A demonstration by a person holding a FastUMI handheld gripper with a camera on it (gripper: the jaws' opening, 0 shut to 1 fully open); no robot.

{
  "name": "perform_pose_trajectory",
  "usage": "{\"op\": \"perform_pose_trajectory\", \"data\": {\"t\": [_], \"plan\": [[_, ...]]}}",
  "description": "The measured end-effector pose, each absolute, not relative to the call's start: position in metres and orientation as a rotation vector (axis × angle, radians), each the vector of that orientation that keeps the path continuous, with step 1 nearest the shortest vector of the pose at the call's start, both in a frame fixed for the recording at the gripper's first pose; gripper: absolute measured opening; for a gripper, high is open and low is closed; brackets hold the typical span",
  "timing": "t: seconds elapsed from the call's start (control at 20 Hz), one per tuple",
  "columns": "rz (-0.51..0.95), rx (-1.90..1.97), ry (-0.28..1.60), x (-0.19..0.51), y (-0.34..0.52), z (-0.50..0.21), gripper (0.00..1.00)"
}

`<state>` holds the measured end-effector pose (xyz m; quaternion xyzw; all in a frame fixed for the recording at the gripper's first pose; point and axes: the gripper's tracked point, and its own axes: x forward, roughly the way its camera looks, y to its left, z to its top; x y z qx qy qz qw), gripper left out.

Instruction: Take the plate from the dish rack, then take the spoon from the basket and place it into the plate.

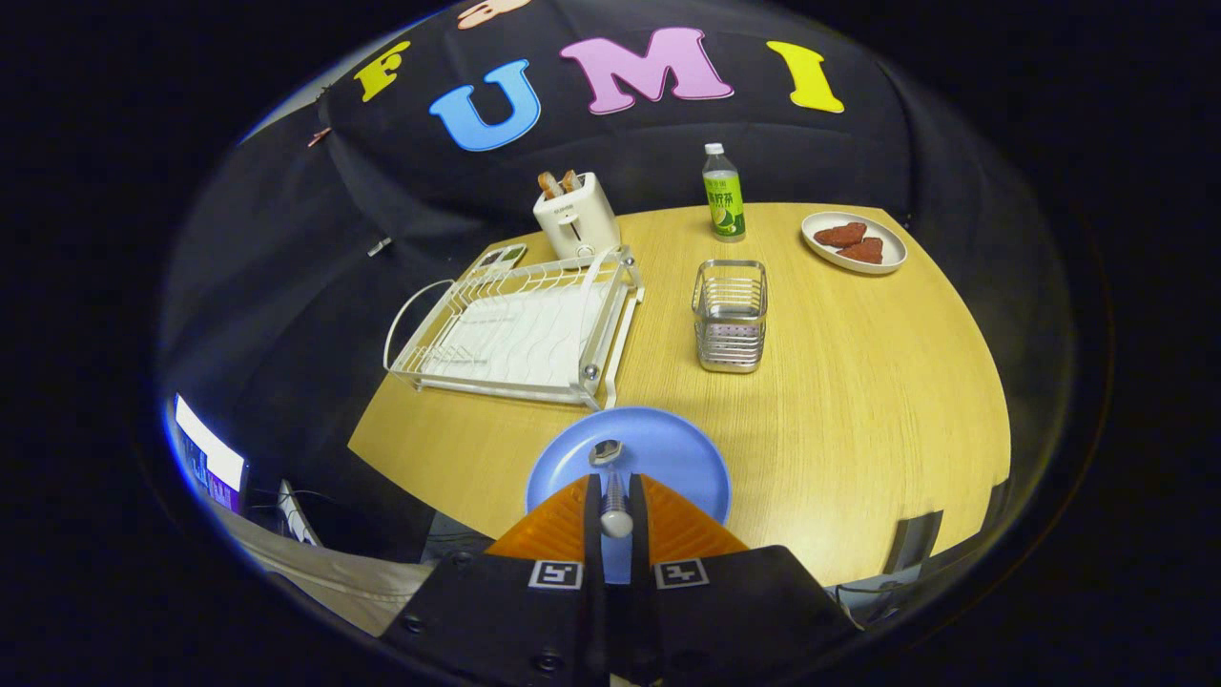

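A blue plate (658,453) lies flat on the wooden table, near its front edge, right under my fingers. A metal spoon (610,477) is clamped between my two fingers, bowl end forward and hanging over the plate's middle. My gripper (615,485) is shut on the spoon's handle. The white wire dish rack (520,329) stands beyond the plate to the left, with no dishes in it. The metal wire basket (731,315) stands beyond the plate to the right, and nothing shows inside it.
A white toaster (577,218) with bread in its slots stands behind the rack, a phone (503,258) beside it. A green-label bottle (724,194) stands at the table's back. A white dish (839,253) with reddish-brown pieces sits at the far right.
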<state>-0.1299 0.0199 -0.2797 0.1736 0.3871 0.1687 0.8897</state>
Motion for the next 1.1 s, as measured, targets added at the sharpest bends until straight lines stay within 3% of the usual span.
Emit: {"op": "perform_pose_trajectory", "data": {"t": [0.4,1.1], "plan": [[0.378,0.339,0.820,-0.120,0.041,-0.302,0.13],[0.409,0.207,1.006,-0.169,0.038,-0.388,0.15]]}}
